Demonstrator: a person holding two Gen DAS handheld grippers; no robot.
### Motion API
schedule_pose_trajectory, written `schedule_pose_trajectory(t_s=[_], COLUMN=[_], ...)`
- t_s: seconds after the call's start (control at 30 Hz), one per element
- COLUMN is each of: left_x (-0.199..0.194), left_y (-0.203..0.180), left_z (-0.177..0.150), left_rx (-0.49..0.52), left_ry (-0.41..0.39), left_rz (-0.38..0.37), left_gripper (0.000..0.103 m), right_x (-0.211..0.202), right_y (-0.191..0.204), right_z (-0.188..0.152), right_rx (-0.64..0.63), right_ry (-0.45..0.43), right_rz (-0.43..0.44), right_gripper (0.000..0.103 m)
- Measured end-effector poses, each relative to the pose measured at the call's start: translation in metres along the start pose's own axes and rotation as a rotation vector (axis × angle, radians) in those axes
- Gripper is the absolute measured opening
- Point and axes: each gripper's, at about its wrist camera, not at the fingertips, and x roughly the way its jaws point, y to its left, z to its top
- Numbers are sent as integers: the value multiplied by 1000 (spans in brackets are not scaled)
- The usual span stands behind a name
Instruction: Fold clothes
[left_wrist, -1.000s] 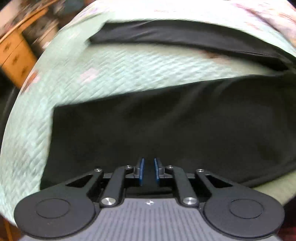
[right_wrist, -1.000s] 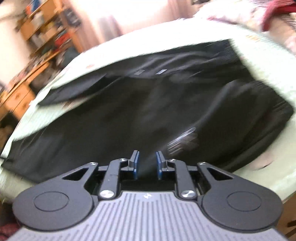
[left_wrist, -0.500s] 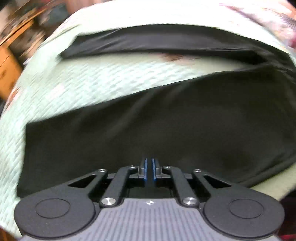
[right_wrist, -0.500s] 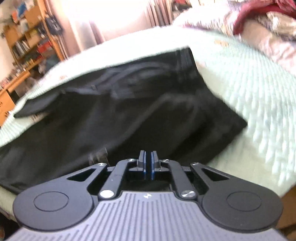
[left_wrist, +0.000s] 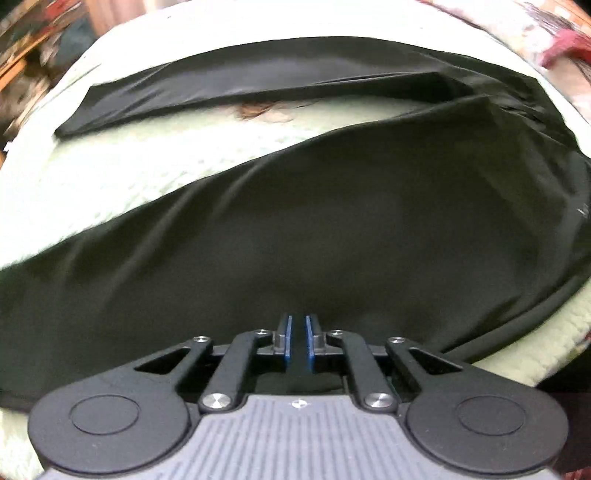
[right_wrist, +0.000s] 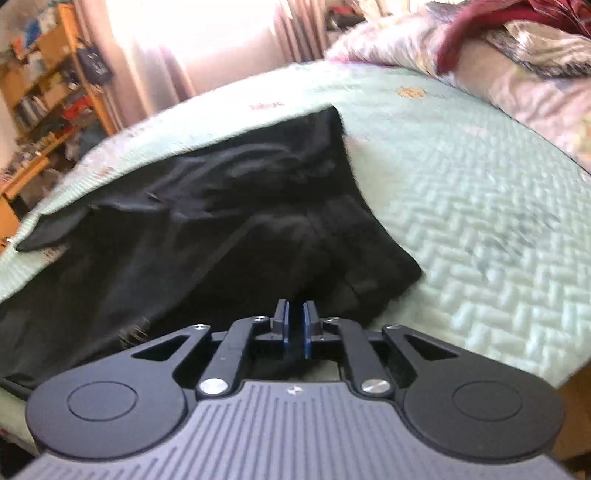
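Observation:
A pair of black trousers (left_wrist: 332, 229) lies spread on a pale green quilted bed cover (left_wrist: 122, 166). The near leg runs across the left wrist view; the far leg (left_wrist: 258, 81) lies at the back. My left gripper (left_wrist: 298, 341) is shut on the near edge of the near leg. In the right wrist view the trousers (right_wrist: 207, 229) fill the left and centre, with the waist end toward the right. My right gripper (right_wrist: 295, 326) is shut on the trousers' near edge by the waist.
The bed cover (right_wrist: 480, 221) stretches bare to the right of the trousers. Pillows and a heap of dark red and patterned bedding (right_wrist: 517, 48) lie at the back right. Wooden shelves (right_wrist: 48, 85) and a curtained window stand beyond the bed at the left.
Both grippers have closed on the near edge of the trousers. Since then the fabric has been drawn toward me and lifted slightly, and both views have shifted.

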Motion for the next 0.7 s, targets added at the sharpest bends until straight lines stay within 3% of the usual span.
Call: schedule_pose_trajectory(t_s=[0.1, 0.13, 0.23, 0.3, 0.33, 0.43, 0.53, 0.6, 0.67, 0.7], left_x=[30, 30, 32, 32, 33, 31, 30, 29, 27, 27], left_y=[-6, -3, 4, 3, 2, -6, -12, -11, -6, -1], left_z=[-4, -5, -8, -7, -7, -7, -8, -10, -11, -11], left_rx=[-3, -19, -63, -65, -66, -40, -13, -21, -52, -77], left_ry=[76, 73, 63, 67, 69, 69, 63, 59, 58, 59], left_rz=[3, -4, -22, -18, -16, 13, 40, 39, 25, 13], left_gripper=[11, 11, 12, 12, 12, 11, 11, 11, 12, 13], right_x=[26, 34, 30, 24, 22, 17, 34, 53, 54, 53], right_y=[-2, -6, -20, -16, -11, 4, 1, -11, -22, -27], right_z=[0, -4, -10, -4, 0, 14, 17, 9, 2, -1], right_rx=[-15, -18, 53, 59, 47, -3, -4, -4, 31, 53], right_ry=[38, 58, 50, 45, 30, -36, -29, 33, 22, 7], right_rz=[-43, -63, -55, -69, -72, -59, -34, -67, -48, -31], right_gripper=[15, 8, 0, 0, 8, 16, 20, 16, 15, 9])
